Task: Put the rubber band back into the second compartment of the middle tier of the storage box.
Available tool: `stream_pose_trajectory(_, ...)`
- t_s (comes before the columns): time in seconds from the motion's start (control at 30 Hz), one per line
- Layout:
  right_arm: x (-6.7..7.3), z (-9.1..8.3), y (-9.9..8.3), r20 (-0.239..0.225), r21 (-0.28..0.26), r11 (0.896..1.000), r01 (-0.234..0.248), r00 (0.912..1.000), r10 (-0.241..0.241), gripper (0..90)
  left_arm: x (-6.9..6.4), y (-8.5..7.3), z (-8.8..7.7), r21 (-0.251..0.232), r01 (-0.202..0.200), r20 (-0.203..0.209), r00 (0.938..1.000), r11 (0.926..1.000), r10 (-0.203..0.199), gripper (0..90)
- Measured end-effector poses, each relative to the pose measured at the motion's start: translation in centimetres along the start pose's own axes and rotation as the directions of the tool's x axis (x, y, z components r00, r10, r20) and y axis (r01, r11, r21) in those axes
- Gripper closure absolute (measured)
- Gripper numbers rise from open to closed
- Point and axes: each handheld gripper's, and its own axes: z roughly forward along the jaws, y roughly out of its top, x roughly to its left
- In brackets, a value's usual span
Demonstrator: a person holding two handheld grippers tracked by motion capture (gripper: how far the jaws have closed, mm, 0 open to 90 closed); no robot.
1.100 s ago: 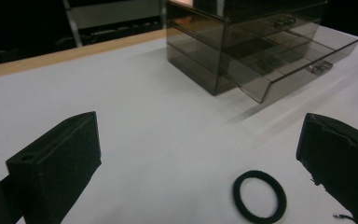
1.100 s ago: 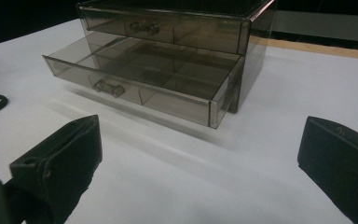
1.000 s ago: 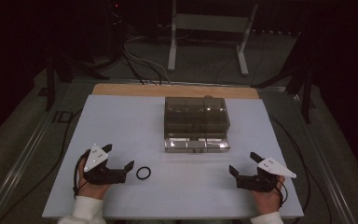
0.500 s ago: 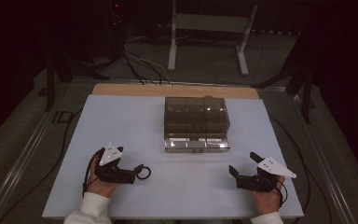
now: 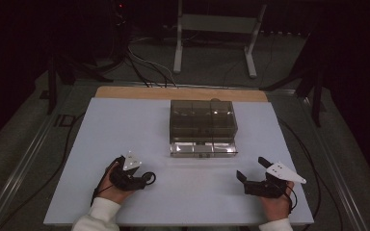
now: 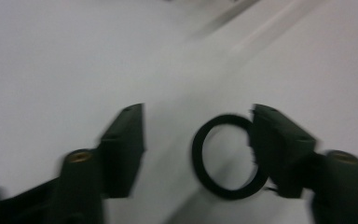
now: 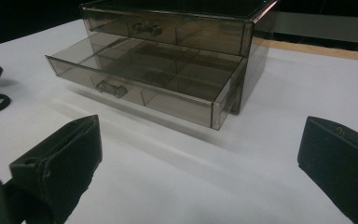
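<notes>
A small black ring [image 5: 149, 177] lies flat on the white table [image 5: 125, 130] at the front left. My left gripper [image 5: 144, 179] is low over it, and its jaws have just been closing. In the left gripper view the ring [image 6: 197, 154] sits between the jaws of that gripper [image 6: 198, 114], touching the right-hand one, while the other jaw stands well clear. My right gripper [image 5: 251, 168] rests open at the front right with nothing in it. The right gripper view has those jaws [image 7: 200, 130] facing a smoky clear drawer box [image 7: 177, 28] whose lower drawer [image 7: 144, 79] is pulled out.
The drawer box [image 5: 202, 122] stands mid-table, its open drawer [image 5: 202, 148] facing me and divided into compartments. A wooden strip [image 5: 180, 94] runs along the table's far edge. Cables and a metal stand [image 5: 212, 29] are on the floor behind.
My left hand has moved right and down to the ring, and its jaws have narrowed around it. The right hand has stayed put.
</notes>
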Motion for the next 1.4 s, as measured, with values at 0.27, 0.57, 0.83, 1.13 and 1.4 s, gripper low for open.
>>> stream_pose_trajectory(0.27, 0.0, 0.0, 0.0, 0.0, 0.002, 1.0, -0.001, 1.0, 0.001, 0.3, -0.2, 0.0, 0.5, 0.059, -0.023, -0.008, 0.9997, 0.998, 0.023, 83.8)
stream_pose_trajectory(0.57, 0.0, 0.0, 0.0, 0.0, 0.003, 1.0, -0.001, 1.0, 0.001, 0.3, -0.2, 0.2, 0.3, 0.051, -0.013, 0.011, 0.9999, 0.9986, 0.013, 88.2)
stream_pose_trajectory(0.83, 0.0, 0.1, 0.0, -0.001, 0.006, 1.0, -0.002, 1.0, 0.002, 0.2, -0.6, 1.4, -0.1, 0.02, -0.018, 0.019, 0.9997, 0.9997, 0.017, 88.2)
stream_pose_trajectory(1.13, 0.0, 0.0, 0.0, -0.001, 0.002, 1.0, -0.003, 1.0, 0.003, 0.2, -0.8, 2.6, -0.3, -0.003, -0.015, 0.032, 0.9994, 0.9999, 0.015, 88.2)
stream_pose_trajectory(1.4, 0.0, 0.1, 0.0, -0.004, 0.004, 1.0, -0.004, 1.0, 0.004, 0.2, -0.8, 3.7, -0.7, -0.025, -0.008, 0.049, 0.9988, 0.9996, 0.009, 88.2)
